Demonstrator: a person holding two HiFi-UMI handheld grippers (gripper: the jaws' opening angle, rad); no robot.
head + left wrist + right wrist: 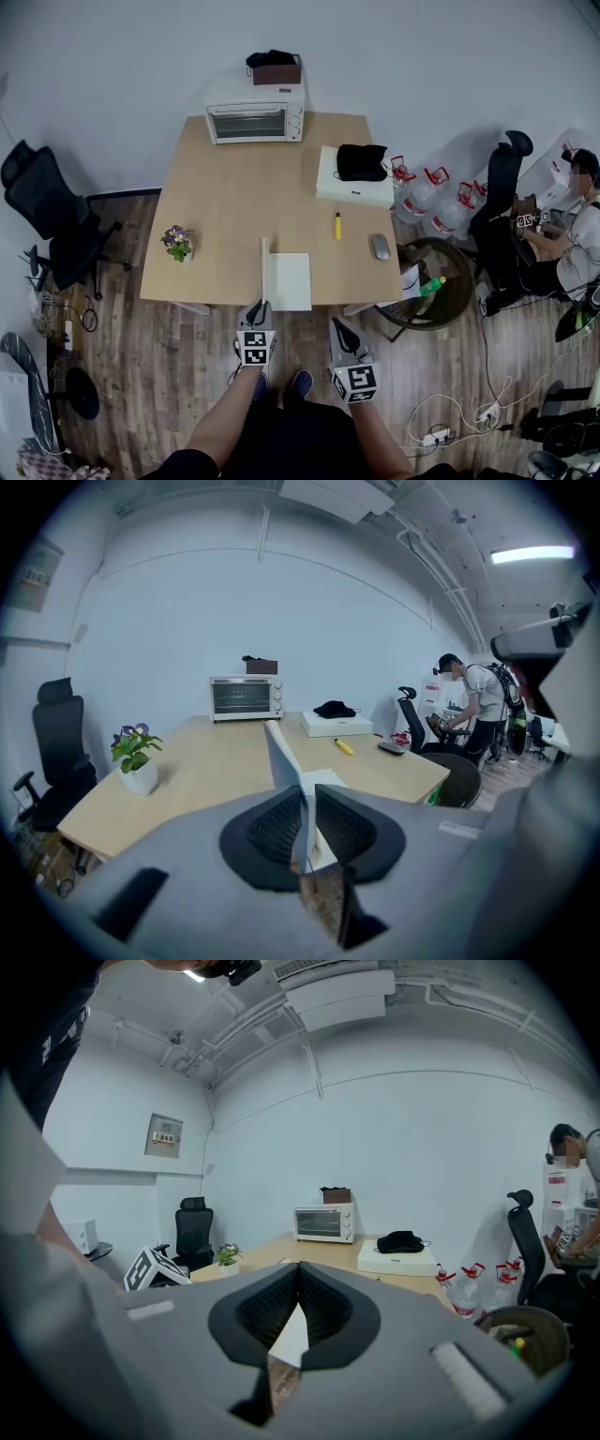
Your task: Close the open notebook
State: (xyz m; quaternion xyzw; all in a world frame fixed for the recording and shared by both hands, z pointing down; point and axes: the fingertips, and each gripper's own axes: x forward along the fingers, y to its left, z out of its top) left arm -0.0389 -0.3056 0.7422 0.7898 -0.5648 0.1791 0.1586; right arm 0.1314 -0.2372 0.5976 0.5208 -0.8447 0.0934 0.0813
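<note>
The notebook lies at the near edge of the wooden table. One half rests flat and the cover stands upright on its left side. My left gripper is shut on the near edge of that cover. In the left gripper view the cover rises as a thin white sheet between the two black pads of the left gripper. My right gripper hangs just off the table's front edge, right of the notebook. It holds nothing. In its own view the right gripper has its tips touching.
A toaster oven stands at the table's far edge. A white box with a black cloth, a yellow marker and a mouse lie to the right. A potted flower stands left. An office chair stands to the left, with water bottles and a seated person to the right.
</note>
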